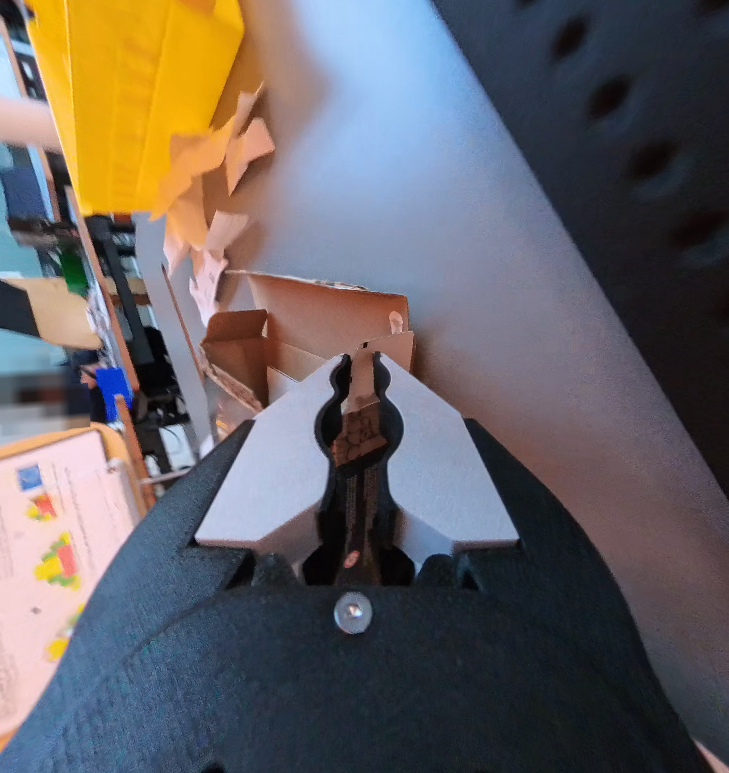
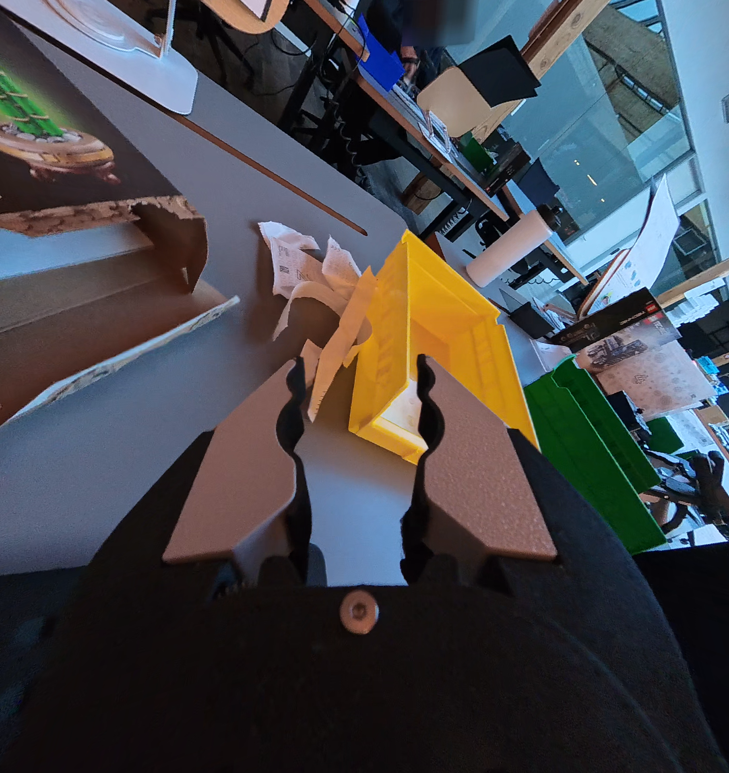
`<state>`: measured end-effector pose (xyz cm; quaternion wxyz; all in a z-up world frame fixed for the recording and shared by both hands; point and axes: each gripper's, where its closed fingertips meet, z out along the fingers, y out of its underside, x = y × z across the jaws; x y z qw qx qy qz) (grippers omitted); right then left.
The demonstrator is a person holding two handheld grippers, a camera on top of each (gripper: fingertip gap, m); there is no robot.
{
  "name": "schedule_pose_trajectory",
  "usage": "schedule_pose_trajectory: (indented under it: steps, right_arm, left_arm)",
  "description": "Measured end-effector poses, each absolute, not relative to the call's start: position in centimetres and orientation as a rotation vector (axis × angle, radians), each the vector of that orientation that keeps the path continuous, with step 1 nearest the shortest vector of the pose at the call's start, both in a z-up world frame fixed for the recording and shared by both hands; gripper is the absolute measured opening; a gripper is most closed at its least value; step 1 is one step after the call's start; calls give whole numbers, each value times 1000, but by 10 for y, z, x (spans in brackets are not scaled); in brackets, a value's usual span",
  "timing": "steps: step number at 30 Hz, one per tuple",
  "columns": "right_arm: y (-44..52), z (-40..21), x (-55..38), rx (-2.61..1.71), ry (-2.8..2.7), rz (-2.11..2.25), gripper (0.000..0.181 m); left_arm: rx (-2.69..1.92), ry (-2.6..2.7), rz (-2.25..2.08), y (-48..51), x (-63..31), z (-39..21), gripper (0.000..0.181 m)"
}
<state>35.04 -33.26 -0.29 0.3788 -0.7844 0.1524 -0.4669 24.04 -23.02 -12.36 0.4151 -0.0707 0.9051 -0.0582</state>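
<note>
The yellow bin [image 1: 136,104] is blurred and cut off at the top edge in the left wrist view.

Left gripper [image 1: 362,364]: matt grey fingers [image 1: 429,451] in grainy black plastic, pinching a torn cardboard flap [image 1: 364,376], raw brown fibre, glossy dark print. Ahead, plain brown cardboard box [image 1: 333,309].

Right gripper [image 2: 358,368]: pebbled matt fingers [image 2: 475,472], steel screw [image 2: 358,612] behind. Between the jaws, smooth matt grey table [image 2: 350,481]; at the tips, glossy yellow plastic bin [image 2: 438,318], crumpled paper scraps [image 2: 312,267].
</note>
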Motion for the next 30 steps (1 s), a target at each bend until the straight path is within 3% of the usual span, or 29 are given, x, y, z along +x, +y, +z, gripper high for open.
schedule_pose_trajectory:
  steps: [2,5,7,9,14,18,22,26,30]
  right_arm:
    - [-330,-7,349,-2009,394,-1164,55]
    - [-327,-14,346,-2009,410,-1101,60]
    - [-327,-14,342,-1977,430,-1053,67]
    - [-325,-3,335,-1895,446,-1031,78]
    - [-287,13,277,-1807,275,-867,95]
    - [-233,-20,143,-1858,-241,-458,90]
    - [-205,-63,32,-1883,-680,-307,85]
    - [-179,-77,22,-1826,-884,-583,59]
    - [-161,-97,16,-1835,-973,-562,55]
  left_arm:
    - [-344,2287,-231,-226,242,-123,11]
    - [-586,2281,-342,-221,239,-116,51]
    - [-738,2223,-387,-214,232,-102,65]
    - [-862,2084,-420,-199,224,-77,62]
    - [-1102,1827,-341,-135,172,-26,82]
    - [-1347,1627,-482,-77,81,1,73]
    - [-1406,1471,-307,-20,-19,5,66]
    - [-1410,1499,-268,-17,-70,-20,65]
    - [-1386,1605,-246,-25,-86,-54,69]
